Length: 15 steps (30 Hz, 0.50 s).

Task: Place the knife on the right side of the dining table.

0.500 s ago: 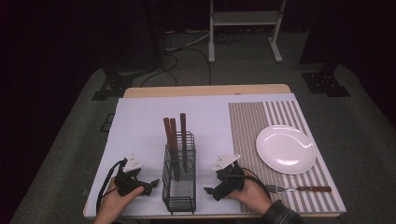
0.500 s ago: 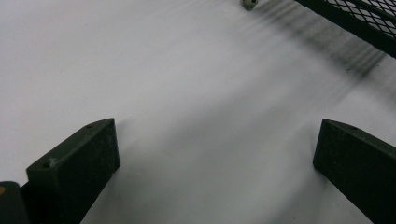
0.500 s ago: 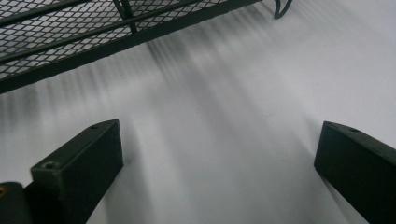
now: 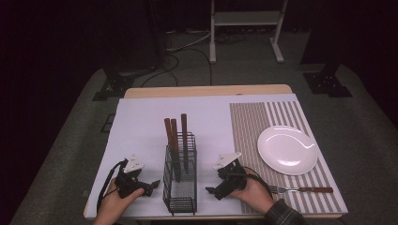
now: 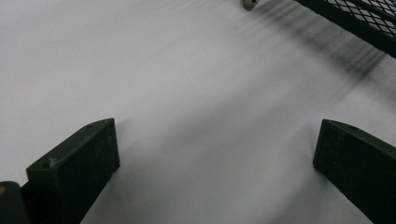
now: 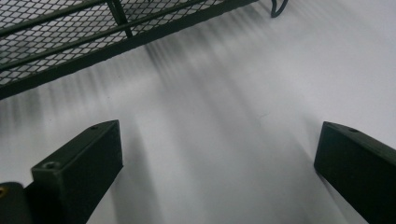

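Now both low on desk (image 4: 141, 117) | left gripper (image 4: 151, 186) jaws apart, empty | right gripper (image 4: 211, 191) jaws apart, empty | wire caddy (image 4: 180, 187) between them

Black grippers with grey plates (black cables), plaid right sleeve (image 4: 287, 214)

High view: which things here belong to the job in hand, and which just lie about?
In the job:
- wire caddy
- three wooden-handled utensils
- left gripper, open
- right gripper, open

Lying about:
- plate
- fork
- striped mat
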Available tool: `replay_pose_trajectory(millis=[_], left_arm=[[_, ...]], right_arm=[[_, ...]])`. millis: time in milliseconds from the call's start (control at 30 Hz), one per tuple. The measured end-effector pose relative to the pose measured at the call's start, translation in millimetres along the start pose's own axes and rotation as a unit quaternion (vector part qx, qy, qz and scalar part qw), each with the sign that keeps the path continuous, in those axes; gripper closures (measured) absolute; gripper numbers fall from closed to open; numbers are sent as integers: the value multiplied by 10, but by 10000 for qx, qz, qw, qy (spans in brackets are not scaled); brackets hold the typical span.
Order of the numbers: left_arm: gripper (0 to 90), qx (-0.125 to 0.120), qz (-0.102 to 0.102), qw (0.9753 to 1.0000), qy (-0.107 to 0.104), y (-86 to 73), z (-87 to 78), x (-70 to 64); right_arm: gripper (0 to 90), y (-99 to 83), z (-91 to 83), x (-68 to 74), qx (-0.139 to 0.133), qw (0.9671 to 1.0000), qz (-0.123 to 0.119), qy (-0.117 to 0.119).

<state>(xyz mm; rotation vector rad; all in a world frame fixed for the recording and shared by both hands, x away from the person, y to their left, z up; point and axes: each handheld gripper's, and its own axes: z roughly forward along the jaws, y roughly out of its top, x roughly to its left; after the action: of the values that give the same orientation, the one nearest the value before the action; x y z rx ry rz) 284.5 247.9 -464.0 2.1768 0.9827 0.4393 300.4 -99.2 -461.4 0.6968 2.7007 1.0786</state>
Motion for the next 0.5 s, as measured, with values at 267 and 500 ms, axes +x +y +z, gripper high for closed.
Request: replay_pose_trajectory(millis=[267, 500], left_arm=[[0, 1, -1, 10000, 0, 0, 0, 0], [0, -6, -2, 10000, 1, 0, 1, 0]], right_arm=[[0, 50, -47, -30, -14, 10000, 24, 13], [0, 121, -113, -75, -66, 10000, 22, 23]])
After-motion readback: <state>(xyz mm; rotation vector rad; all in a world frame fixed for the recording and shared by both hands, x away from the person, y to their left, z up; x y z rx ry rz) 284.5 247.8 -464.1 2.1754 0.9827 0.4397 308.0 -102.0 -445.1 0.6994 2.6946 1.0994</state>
